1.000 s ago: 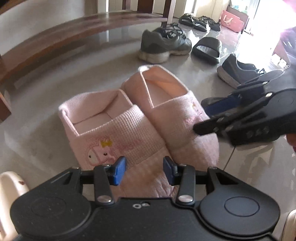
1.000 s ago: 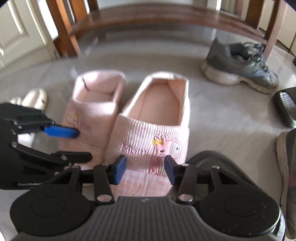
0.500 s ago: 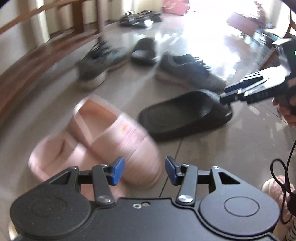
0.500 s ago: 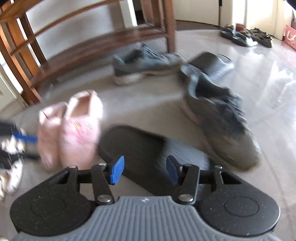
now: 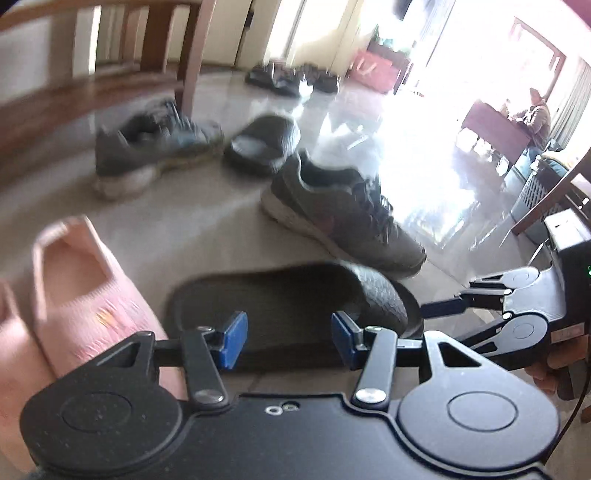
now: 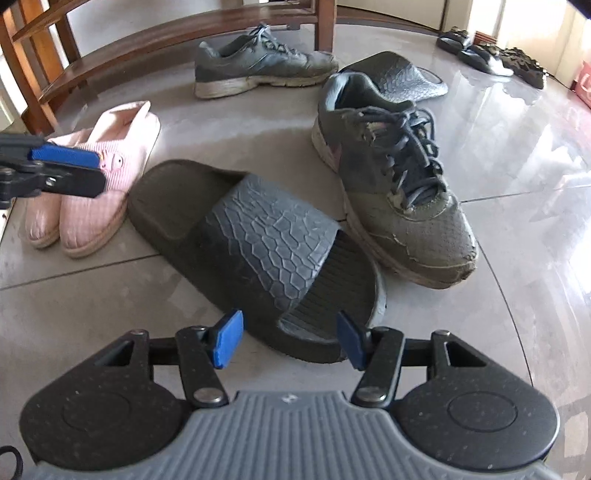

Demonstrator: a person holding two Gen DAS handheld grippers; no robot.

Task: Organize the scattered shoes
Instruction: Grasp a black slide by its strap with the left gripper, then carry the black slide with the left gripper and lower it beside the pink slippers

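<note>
A dark slide sandal point(image 6: 258, 236) lies on the tiled floor just ahead of my right gripper point(image 6: 286, 341), which is open and empty at its toe end. In the left wrist view the same sandal point(image 5: 295, 299) lies just beyond my left gripper point(image 5: 286, 339), also open and empty. A pair of pink slippers point(image 6: 99, 173) sits side by side left of the sandal. A grey sneaker point(image 6: 391, 177) lies right of it. A second sneaker point(image 6: 258, 62) and second sandal point(image 6: 395, 74) lie farther back.
A wooden bench point(image 6: 155, 37) runs along the back, its leg point(image 6: 325, 22) near the far sneaker. More dark sandals point(image 6: 491, 55) lie at the far right. My right gripper shows at the right of the left wrist view point(image 5: 443, 306).
Both grippers have swung away from the pink slippers to the right and now face the dark sandal. Both stay open and empty.
</note>
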